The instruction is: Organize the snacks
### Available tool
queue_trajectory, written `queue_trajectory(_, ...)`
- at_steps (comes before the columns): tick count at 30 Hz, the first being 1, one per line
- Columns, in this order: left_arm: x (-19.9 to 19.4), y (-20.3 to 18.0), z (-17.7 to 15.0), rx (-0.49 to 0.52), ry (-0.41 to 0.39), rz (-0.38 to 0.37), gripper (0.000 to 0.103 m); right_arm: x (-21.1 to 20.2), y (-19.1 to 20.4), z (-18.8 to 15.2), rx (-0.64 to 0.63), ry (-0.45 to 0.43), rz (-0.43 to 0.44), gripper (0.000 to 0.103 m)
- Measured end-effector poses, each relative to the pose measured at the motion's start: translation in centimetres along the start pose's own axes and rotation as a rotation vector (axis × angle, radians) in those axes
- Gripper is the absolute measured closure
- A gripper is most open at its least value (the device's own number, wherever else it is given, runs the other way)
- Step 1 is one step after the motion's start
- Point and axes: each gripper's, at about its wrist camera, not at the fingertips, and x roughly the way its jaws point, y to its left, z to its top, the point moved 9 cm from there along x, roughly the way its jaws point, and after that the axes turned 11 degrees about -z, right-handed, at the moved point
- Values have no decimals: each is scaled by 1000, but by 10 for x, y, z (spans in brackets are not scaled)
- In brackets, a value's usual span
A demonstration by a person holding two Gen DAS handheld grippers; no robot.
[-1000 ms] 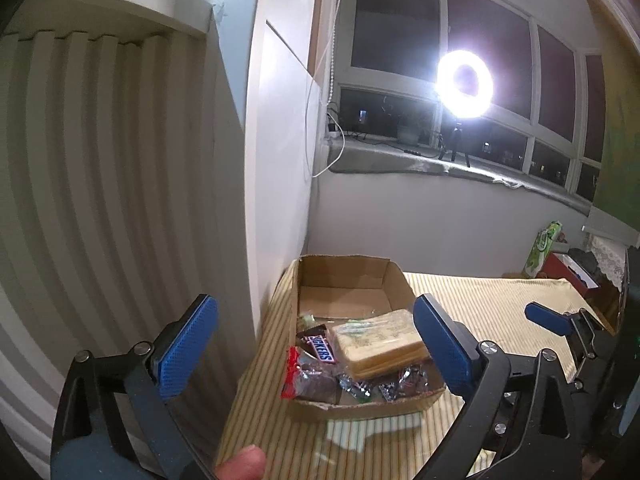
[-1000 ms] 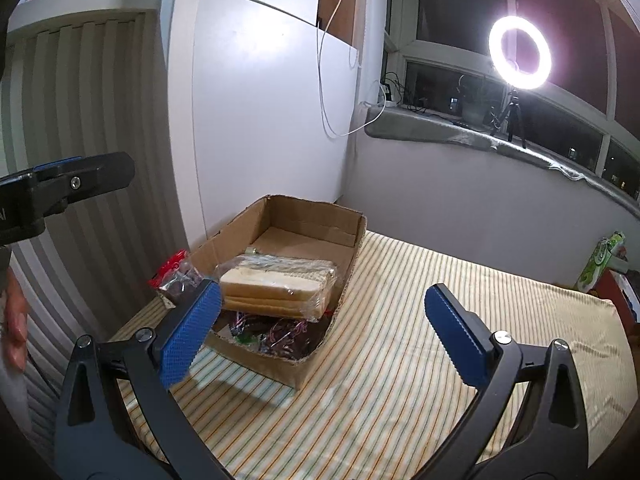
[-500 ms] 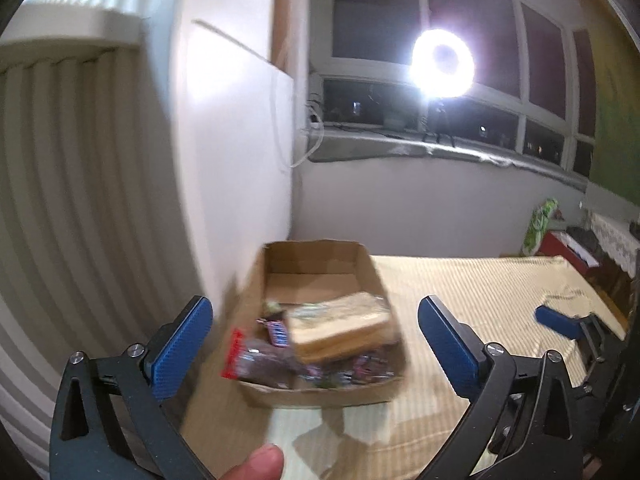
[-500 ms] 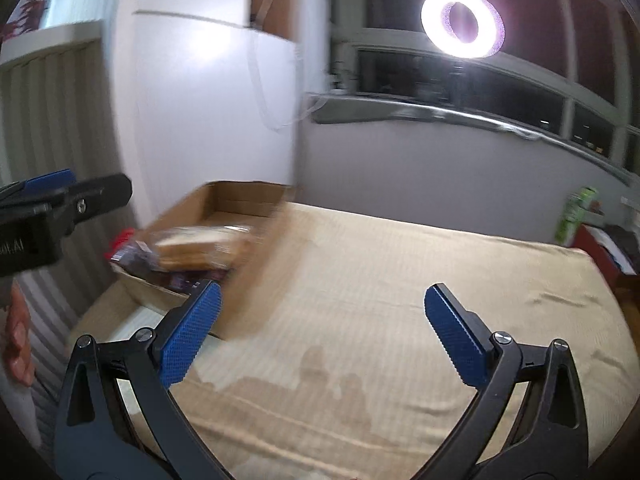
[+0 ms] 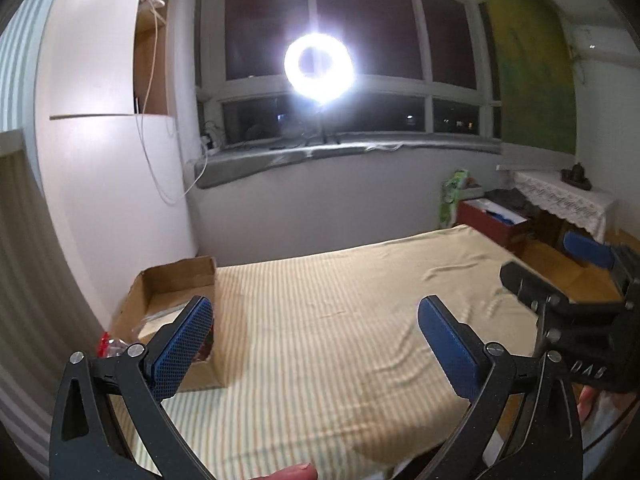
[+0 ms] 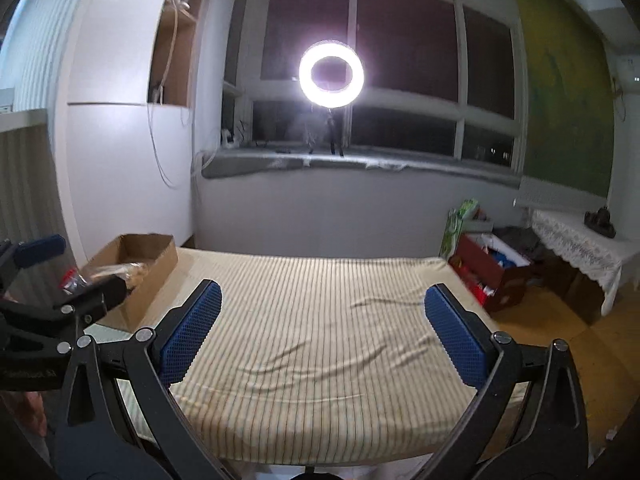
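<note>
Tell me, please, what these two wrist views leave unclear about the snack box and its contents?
- Left wrist view: the left gripper's finger hides most of the cardboard box's contents.
- Right wrist view: the box is far and blurred, partly behind the other gripper; the wrapped snacks cannot be identified.

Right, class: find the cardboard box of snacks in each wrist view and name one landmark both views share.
Left wrist view: the cardboard box sits lower left on the striped cloth, partly behind the left gripper's blue pad.
Right wrist view: the box is at the left edge, at the table's far corner.
Shared landmark: the ring light at the window.
</note>
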Motion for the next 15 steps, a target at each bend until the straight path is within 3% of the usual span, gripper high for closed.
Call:
queue_trajectory(7,-37,11,6,-32,-36,23,1,-24,13,11,-14,-34,25,0)
queue_trajectory(15,-38,17,9,-32,-48,40,1,-7,16,3,-21,-4,36,0)
